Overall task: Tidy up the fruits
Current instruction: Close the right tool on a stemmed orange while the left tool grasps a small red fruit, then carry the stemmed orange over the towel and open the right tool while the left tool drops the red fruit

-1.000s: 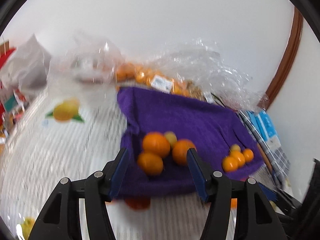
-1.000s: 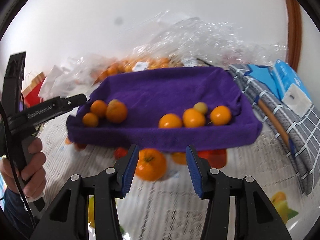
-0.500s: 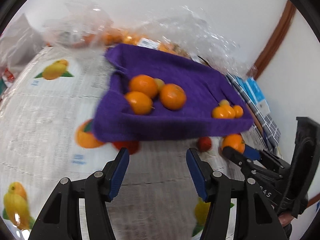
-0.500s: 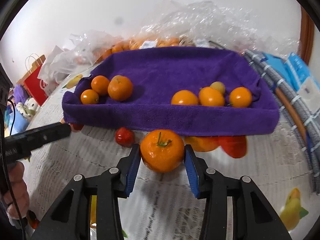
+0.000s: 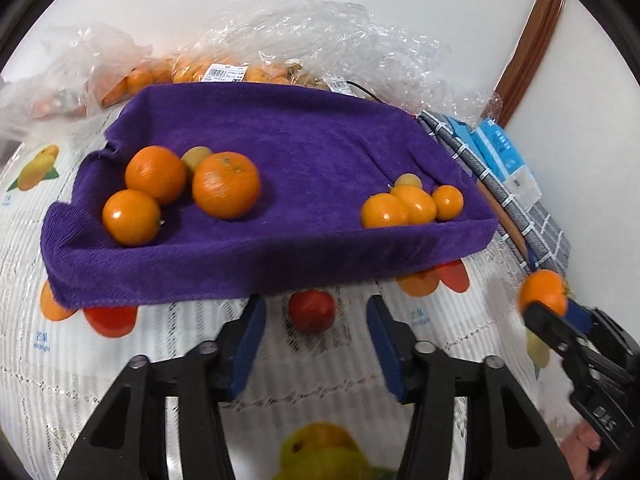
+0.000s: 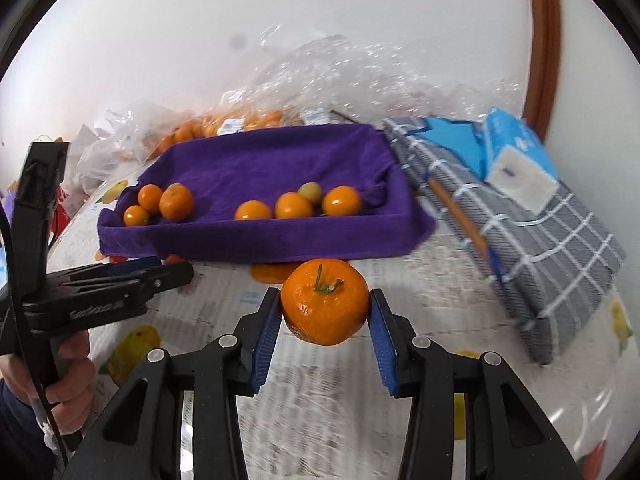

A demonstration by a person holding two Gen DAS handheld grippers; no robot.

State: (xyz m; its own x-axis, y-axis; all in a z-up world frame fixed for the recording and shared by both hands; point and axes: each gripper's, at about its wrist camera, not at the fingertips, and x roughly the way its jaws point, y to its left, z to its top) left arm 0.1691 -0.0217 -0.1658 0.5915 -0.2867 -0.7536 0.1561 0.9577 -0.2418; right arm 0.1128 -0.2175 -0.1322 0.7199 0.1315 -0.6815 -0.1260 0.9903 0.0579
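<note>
Through my left wrist camera, my left tongs [image 5: 316, 340] sit at the bottom centre of the frame. Their jaws have just been closing, yet they stand apart with nothing gripped; a small red fruit [image 5: 311, 310] lies on the printed tablecloth [image 5: 80, 360] between the blue tips, touching neither as far as I can tell. Above it the purple towel tray [image 5: 280, 256] fills the middle of the frame. Three oranges and a pale fruit cluster at its left [image 5: 226, 190], a smaller bunch at its right [image 5: 400, 206]. At the right edge my right tongs [image 5: 558, 312] carry an orange [image 5: 542, 292].

Through my right wrist camera, my right tongs [image 6: 325, 326] at lower centre are clamped on that stemmed orange [image 6: 324, 300], both blue pads pressed against its sides, just below the tray's near edge [image 6: 260, 240]. My left tongs [image 6: 176, 270] reach in from the left edge, gripped by my hand [image 6: 60, 380]. A grey checked cloth [image 6: 540, 248] with blue packs [image 6: 516, 152] lies at the right.
</note>
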